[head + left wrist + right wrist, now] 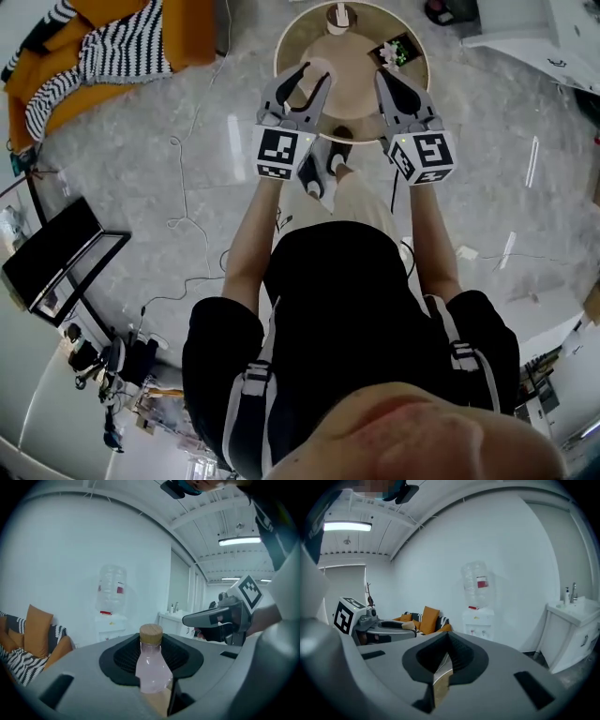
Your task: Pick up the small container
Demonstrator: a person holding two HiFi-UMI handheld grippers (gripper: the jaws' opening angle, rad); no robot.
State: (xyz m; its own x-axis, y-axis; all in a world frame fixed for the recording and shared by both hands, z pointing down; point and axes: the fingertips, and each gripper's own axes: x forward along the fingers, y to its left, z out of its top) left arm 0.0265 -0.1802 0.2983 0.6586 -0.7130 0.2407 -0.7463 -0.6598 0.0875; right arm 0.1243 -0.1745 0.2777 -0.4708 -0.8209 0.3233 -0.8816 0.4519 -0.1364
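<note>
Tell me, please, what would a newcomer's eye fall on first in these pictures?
First, the small pink bottle with a wooden cap, gripped between the jaws of the left claw and held in the air. Next, the right claw beside it, shut on nothing, both above a round wooden table. An orange sofa with a striped blanket lies at the head view's upper left.
</note>
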